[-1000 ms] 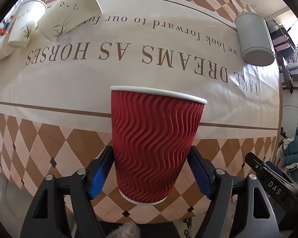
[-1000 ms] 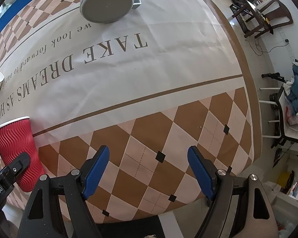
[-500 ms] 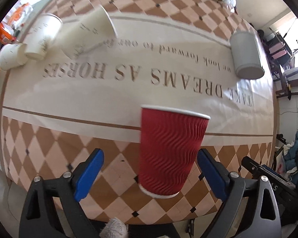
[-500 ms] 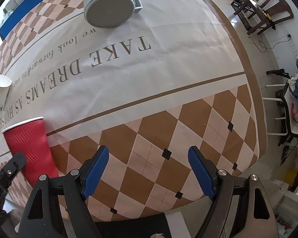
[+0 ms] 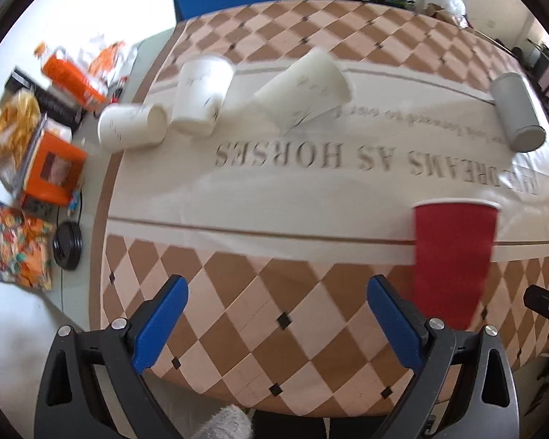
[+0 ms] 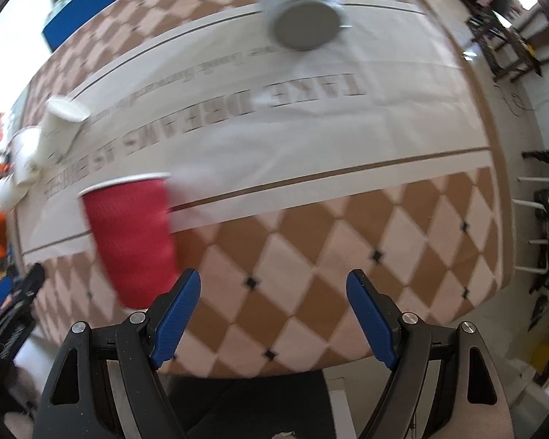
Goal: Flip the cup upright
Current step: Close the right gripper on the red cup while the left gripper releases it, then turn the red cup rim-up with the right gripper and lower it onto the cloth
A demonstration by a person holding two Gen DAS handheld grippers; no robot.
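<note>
A red ribbed paper cup (image 5: 454, 259) stands upright, rim up, near the front of the table; it also shows in the right wrist view (image 6: 131, 237). My left gripper (image 5: 278, 322) is open and empty, left of the cup and apart from it. My right gripper (image 6: 272, 314) is open and empty, to the right of the cup. A white paper cup (image 5: 303, 91) lies on its side at the back. A grey mug (image 5: 518, 113) lies on its side at the far right; it shows in the right wrist view (image 6: 300, 7) too.
Two more white cups (image 5: 201, 95) (image 5: 131, 128) sit at the table's far left edge. The tablecloth (image 5: 311, 190) has printed lettering and a diamond pattern. Orange boxes and bags (image 5: 51, 168) lie on the floor to the left. Chairs (image 6: 501, 36) stand to the right.
My left gripper has let go of the red cup, opened wide, pulled back and swung left. The cup now stands free. The right gripper's view has swung left, toward the cup.
</note>
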